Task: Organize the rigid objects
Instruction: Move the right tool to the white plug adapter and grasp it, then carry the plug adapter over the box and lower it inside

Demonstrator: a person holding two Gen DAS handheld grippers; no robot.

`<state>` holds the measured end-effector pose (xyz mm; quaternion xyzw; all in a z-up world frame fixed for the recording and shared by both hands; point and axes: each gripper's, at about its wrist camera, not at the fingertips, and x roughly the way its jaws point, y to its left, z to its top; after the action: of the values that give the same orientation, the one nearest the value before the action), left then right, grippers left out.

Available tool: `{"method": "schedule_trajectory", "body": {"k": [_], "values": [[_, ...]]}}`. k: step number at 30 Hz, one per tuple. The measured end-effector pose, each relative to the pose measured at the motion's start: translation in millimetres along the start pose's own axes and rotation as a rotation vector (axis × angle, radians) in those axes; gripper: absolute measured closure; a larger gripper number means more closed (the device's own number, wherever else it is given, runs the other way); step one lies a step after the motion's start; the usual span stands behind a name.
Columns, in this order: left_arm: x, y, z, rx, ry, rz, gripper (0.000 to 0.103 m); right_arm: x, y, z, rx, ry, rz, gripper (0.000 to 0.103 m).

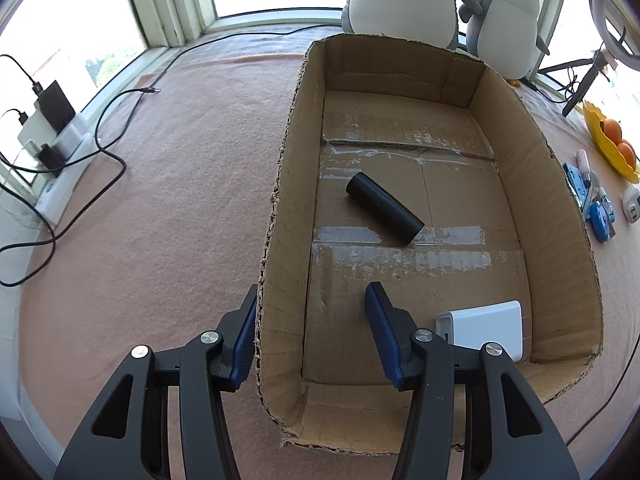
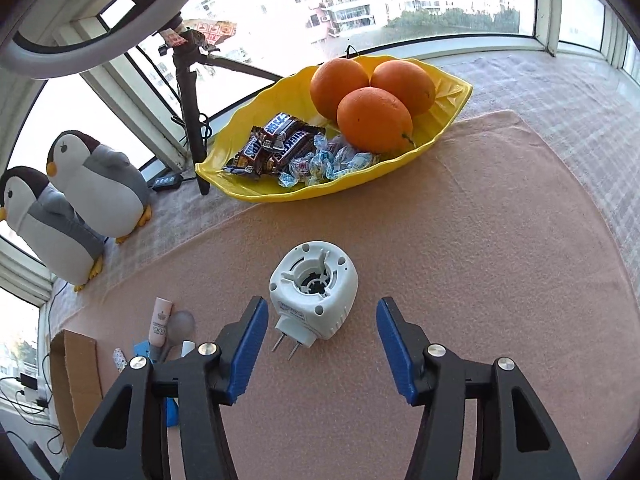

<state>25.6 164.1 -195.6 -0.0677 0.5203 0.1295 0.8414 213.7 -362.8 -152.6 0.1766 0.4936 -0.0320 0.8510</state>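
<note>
A white plug-in device (image 2: 314, 295) lies on the pink cloth (image 2: 460, 264) of the table, its round open face turned up and its two metal prongs pointing toward the camera. It sits just ahead of the right tool (image 2: 320, 322), nearer the left finger than the right; the tool is spread wide and has hold of nothing, its blue pads apart from the device.

In the left wrist view an open cardboard box (image 1: 292, 184) rests on the same cloth. Inside it a black cylinder (image 1: 384, 208) lies on its side near the middle of the taped floor, and a white rectangular device (image 1: 486, 328) lies at the near right corner. The left tool (image 1: 310, 308) is also wide open and empty, straddling the box's left wall: one finger outside, the other inside above the box floor.

Beyond the plug-in device stands a yellow leaf-shaped dish (image 2: 256, 190) holding three oranges (image 2: 374, 120), chocolate bars (image 2: 276, 146) and wrapped candies (image 2: 328, 164). Two plush penguins (image 2: 96, 184) sit by the window to the left, beside a black tripod (image 2: 192, 112). A small pink tube (image 2: 160, 322) and other small items lie between the box and the right tool.
</note>
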Motion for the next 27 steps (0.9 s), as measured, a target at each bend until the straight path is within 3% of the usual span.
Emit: {"method": "schedule_trajectory", "body": {"k": [8,13,19,27], "values": [[-1,-2,1,0.001,0.001,0.009,0.052,27,-15,12,0.094,0.075,0.013,0.066],[0,-1,0,0.0,0.002,0.009,0.052,31,-16,14,0.101,0.084,0.02,0.068],[0,-1,0,0.001,0.002,0.009,0.052,42,-16,13,0.122,0.139,0.042,0.082],[0,-1,1,-0.001,0.002,0.007,0.052,41,-12,10,0.105,0.135,0.045,0.083]]}}
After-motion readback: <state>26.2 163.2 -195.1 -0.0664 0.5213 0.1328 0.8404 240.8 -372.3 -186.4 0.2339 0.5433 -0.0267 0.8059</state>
